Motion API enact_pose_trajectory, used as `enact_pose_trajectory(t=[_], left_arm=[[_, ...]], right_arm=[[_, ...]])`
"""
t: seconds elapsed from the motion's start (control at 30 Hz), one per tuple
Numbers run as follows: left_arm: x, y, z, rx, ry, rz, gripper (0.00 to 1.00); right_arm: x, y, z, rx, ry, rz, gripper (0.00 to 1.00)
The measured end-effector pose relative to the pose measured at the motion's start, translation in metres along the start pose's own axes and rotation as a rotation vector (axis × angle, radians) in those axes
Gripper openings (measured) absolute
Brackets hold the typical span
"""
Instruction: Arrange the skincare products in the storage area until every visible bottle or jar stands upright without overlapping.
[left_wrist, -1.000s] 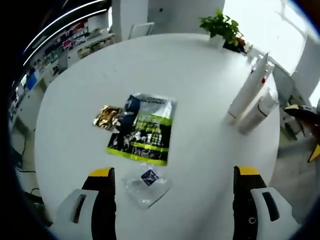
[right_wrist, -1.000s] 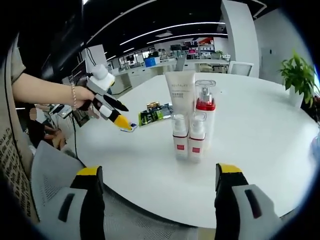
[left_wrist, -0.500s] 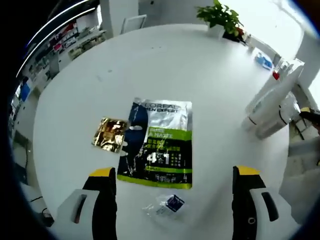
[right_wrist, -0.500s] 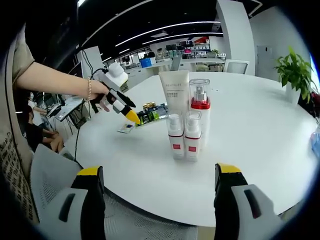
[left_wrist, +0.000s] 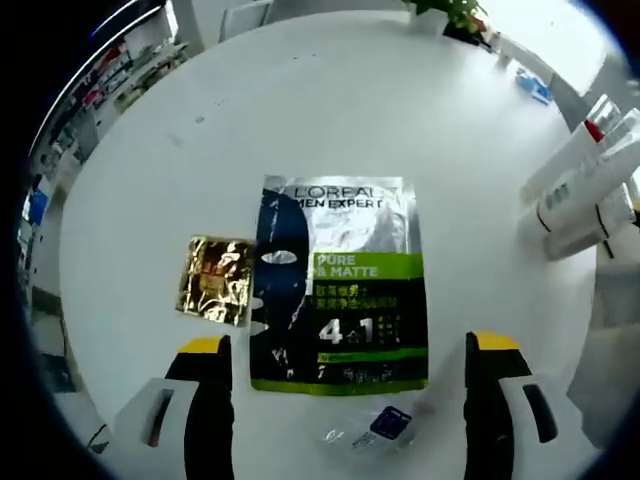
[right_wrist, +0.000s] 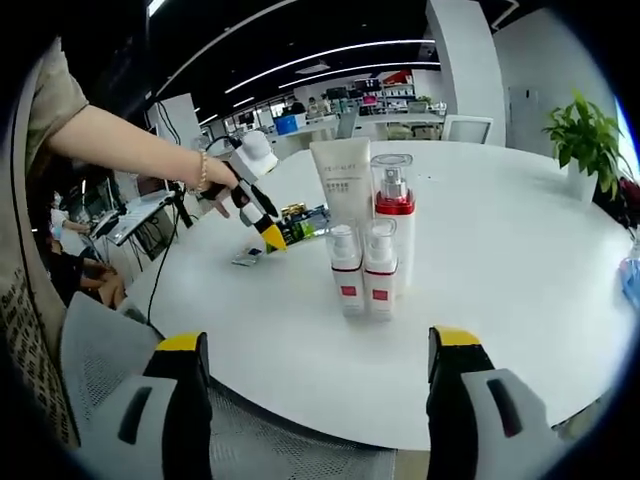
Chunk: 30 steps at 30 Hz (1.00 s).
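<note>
Round white worktop (left_wrist: 330, 110). Left tongs (left_wrist: 345, 352) hover wide apart over a flat face-mask sachet (left_wrist: 338, 285), holding nothing. Right tongs (right_wrist: 312, 345) are also wide and empty, facing four upright skincare bottles (right_wrist: 362, 240) clustered together near the worktop's middle.
</note>
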<state>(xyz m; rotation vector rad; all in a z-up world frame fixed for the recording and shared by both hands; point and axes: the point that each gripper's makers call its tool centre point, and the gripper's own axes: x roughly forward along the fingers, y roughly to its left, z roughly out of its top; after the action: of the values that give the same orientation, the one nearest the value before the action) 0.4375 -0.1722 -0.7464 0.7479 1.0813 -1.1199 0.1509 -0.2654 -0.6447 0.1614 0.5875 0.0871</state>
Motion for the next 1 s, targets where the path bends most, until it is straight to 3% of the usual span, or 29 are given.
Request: enact_pose_trajectory(t=[0.1, 0.23, 0.43, 0.5, 0.6, 0.67, 0.83, 0.93, 1.0], left_arm=[[0.007, 0.000, -0.002, 0.001, 0.022, -0.007, 0.94], [0.008, 0.005, -0.005, 0.052, 0.050, 0.037, 0.90], [0.005, 0.002, -0.005, 0.044, 0.046, 0.035, 0.86], [0.001, 0.002, -0.003, 0.039, 0.037, 0.036, 0.72], [-0.002, -0.003, -0.003, 0.043, 0.032, 0.035, 0.68], [-0.005, -0.004, -0.002, 0.059, 0.033, 0.035, 0.58], [-0.003, -0.008, -0.003, 0.062, 0.040, 0.028, 0.49], [-0.005, -0.013, -0.003, 0.085, 0.033, 0.012, 0.19], [-0.005, -0.015, -0.003, 0.069, 0.035, 0.009, 0.15]], right_arm=[[0.000, -0.001, 0.000, 0.006, -0.002, -0.002, 0.90], [0.000, -0.001, 0.000, 0.009, -0.003, -0.005, 0.90], [0.000, -0.001, 0.000, 0.009, -0.003, -0.004, 0.90], [0.000, -0.001, 0.000, 0.009, -0.002, -0.005, 0.89], [0.000, -0.002, 0.000, 0.009, -0.002, -0.006, 0.89], [0.000, -0.002, 0.000, 0.009, -0.001, -0.006, 0.89], [-0.001, -0.003, 0.000, 0.014, -0.004, -0.012, 0.89], [-0.001, -0.003, 0.000, 0.014, -0.004, -0.013, 0.89], [-0.001, -0.003, 0.000, 0.014, -0.004, -0.015, 0.89]])
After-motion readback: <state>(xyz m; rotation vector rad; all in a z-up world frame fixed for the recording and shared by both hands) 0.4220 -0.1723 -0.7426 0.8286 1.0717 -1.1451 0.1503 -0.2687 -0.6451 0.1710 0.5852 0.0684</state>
